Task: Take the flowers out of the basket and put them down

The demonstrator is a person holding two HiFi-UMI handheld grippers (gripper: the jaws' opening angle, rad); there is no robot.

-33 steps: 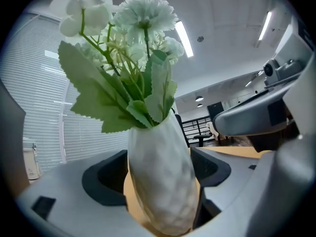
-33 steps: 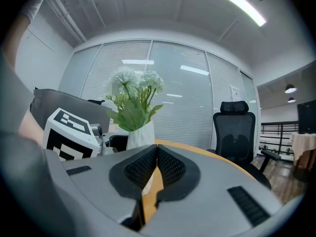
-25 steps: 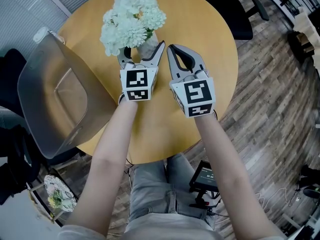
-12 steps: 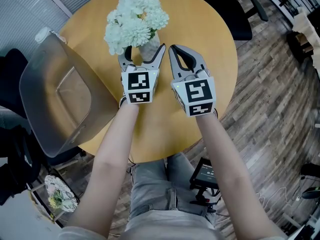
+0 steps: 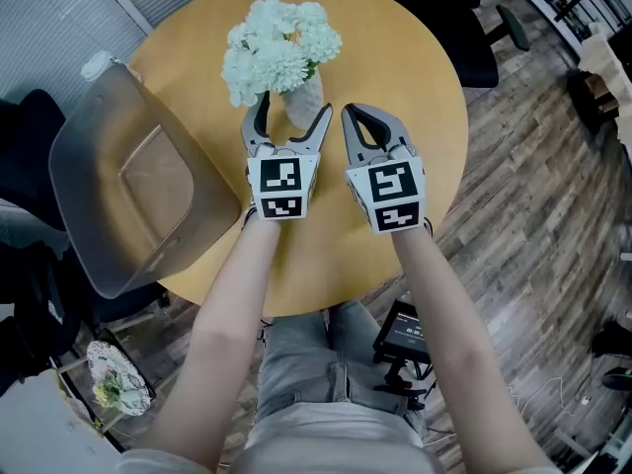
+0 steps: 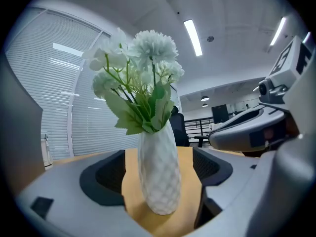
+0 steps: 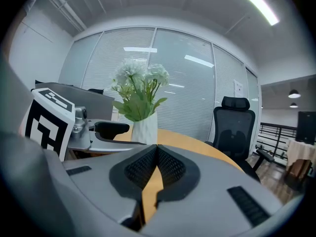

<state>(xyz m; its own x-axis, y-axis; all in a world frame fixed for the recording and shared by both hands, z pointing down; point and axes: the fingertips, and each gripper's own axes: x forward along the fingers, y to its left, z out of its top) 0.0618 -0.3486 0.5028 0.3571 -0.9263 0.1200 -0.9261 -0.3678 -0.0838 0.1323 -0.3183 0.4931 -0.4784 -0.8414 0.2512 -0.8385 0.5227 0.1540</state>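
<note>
Left gripper [image 5: 294, 115] is holding its jaws wide apart on either side of the white textured vase [image 5: 306, 102]. Gaps are showing on both sides, so it is gripping nothing. Right gripper [image 5: 352, 117] is hovering just beside it, right of centre, with its jaws pressed together and empty. White flowers [image 5: 281, 45] are standing upright in the vase on the round wooden table [image 5: 405, 57], in the upper middle of the frame. Grey basket [image 5: 118, 196] is sitting at the left of the frame, apart from the flowers.
</note>
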